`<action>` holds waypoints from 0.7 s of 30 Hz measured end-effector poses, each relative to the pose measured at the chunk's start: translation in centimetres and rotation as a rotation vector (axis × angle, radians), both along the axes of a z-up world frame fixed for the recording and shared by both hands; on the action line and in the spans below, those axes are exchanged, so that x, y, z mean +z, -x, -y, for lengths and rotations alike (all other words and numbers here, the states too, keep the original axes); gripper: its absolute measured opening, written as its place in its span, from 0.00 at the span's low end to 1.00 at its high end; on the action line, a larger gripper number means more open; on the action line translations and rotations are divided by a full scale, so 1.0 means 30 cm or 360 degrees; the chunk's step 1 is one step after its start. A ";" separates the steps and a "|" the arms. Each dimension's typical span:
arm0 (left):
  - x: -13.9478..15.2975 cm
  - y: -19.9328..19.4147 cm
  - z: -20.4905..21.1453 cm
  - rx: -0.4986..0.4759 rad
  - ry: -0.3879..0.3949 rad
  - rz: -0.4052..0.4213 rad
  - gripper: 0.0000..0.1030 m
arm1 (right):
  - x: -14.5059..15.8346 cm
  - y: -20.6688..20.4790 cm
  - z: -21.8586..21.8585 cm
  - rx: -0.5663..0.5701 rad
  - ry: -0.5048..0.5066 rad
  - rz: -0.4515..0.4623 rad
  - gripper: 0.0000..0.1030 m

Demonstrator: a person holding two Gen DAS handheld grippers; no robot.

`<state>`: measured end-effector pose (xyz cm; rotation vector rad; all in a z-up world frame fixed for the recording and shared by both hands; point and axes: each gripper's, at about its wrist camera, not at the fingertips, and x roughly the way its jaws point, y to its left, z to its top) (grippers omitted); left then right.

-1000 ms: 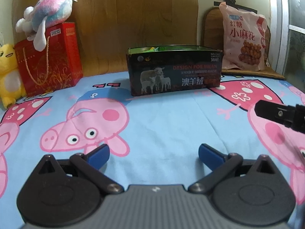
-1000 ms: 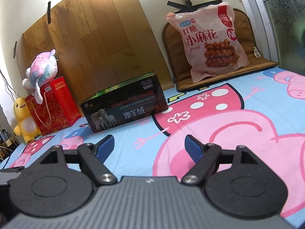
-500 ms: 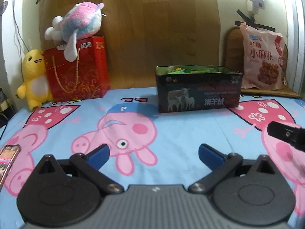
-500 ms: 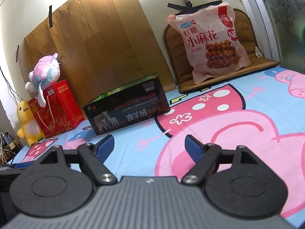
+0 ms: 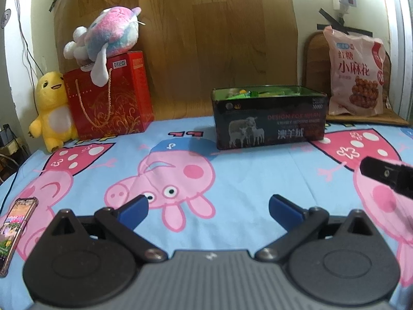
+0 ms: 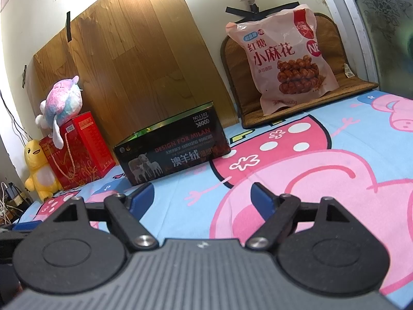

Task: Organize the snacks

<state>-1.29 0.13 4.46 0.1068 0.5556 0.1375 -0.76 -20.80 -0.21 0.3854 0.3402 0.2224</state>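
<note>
A black tin box (image 5: pixel 269 118) (image 6: pixel 173 149) printed with sheep stands open on the cartoon pig sheet, green packets showing above its rim. A pink snack bag (image 5: pixel 355 73) (image 6: pixel 286 59) leans upright at the back right on a brown mat. My left gripper (image 5: pixel 207 205) hovers open and empty over the sheet, well short of the box. Open and empty too, my right gripper (image 6: pixel 202 193) sits low, in front and to the right of the box. Part of the right gripper (image 5: pixel 387 175) shows at the right edge of the left wrist view.
A red gift bag (image 5: pixel 108 100) (image 6: pixel 77 149) with a pastel plush (image 5: pixel 108 33) on top stands at the back left, a yellow plush (image 5: pixel 53 108) beside it. A phone (image 5: pixel 14 230) lies at the sheet's left edge. A wooden board (image 5: pixel 206 38) backs the bed.
The left gripper has pulled back and turned left, so the box looks smaller and the yellow plush and phone have come into view. The right gripper has shifted only slightly.
</note>
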 end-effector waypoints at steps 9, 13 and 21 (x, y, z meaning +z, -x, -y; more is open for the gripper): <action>-0.009 0.001 0.007 -0.0026 -0.0017 -0.0027 1.00 | 0.001 0.001 0.002 0.0000 -0.0002 0.0001 0.82; -0.018 0.001 0.021 -0.0020 -0.0060 -0.0037 1.00 | 0.001 0.002 0.001 0.0000 -0.0002 0.0001 0.82; -0.033 0.003 0.049 -0.0080 -0.0089 -0.0087 1.00 | 0.000 0.003 0.001 -0.0003 -0.0003 0.0001 0.82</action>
